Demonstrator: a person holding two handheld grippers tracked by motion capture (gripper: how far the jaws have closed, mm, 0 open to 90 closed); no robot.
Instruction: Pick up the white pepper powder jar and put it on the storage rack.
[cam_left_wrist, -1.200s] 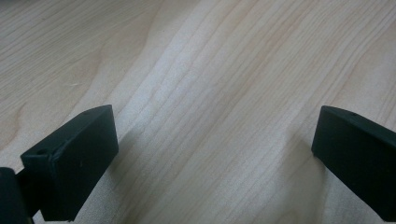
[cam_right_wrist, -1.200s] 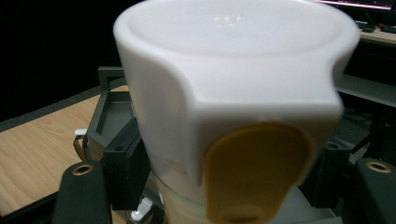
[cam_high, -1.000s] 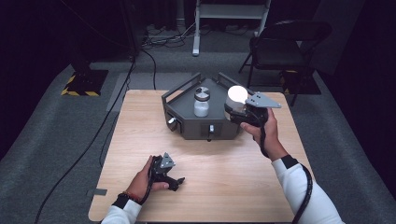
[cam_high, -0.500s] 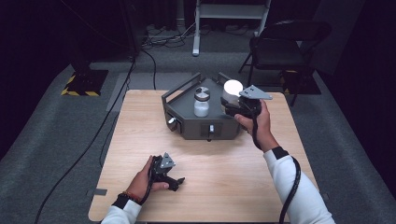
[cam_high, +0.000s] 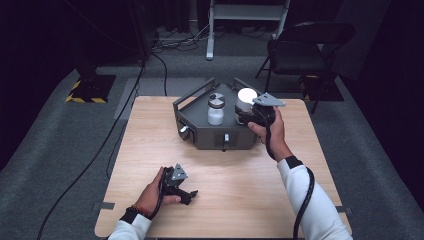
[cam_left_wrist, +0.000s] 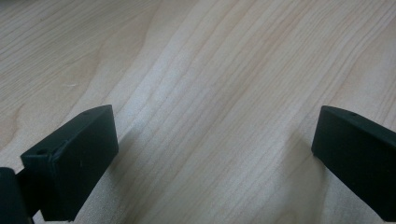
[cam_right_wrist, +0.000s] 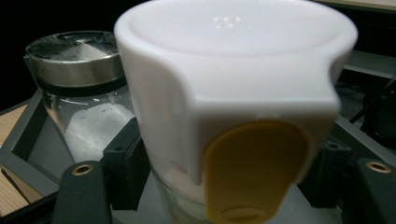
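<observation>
My right gripper (cam_high: 250, 116) is shut on a white-lidded container (cam_high: 246, 95) with a yellow tab (cam_right_wrist: 252, 172), holding it upright over the right part of the dark grey tray (cam_high: 200, 136). In the right gripper view the black fingers (cam_right_wrist: 122, 168) press on the container (cam_right_wrist: 233, 88) below its lid. A glass jar (cam_high: 216, 110) with a metal lid and white powder stands in the tray just left of it, and the jar (cam_right_wrist: 79, 98) shows close beside the held container. My left gripper (cam_high: 188, 194) rests on the table near the front, jaws wide open (cam_left_wrist: 215, 154) over bare wood.
The wooden table (cam_high: 235, 190) has free room in front of the tray. A black chair (cam_high: 305, 50) and a metal stand (cam_high: 247, 15) are on the floor behind the table. Cables (cam_high: 125, 130) run along the floor at left.
My right gripper has carried the white-lidded container a little left and farther back over the tray, closer to the jar. The left gripper has stayed put.
</observation>
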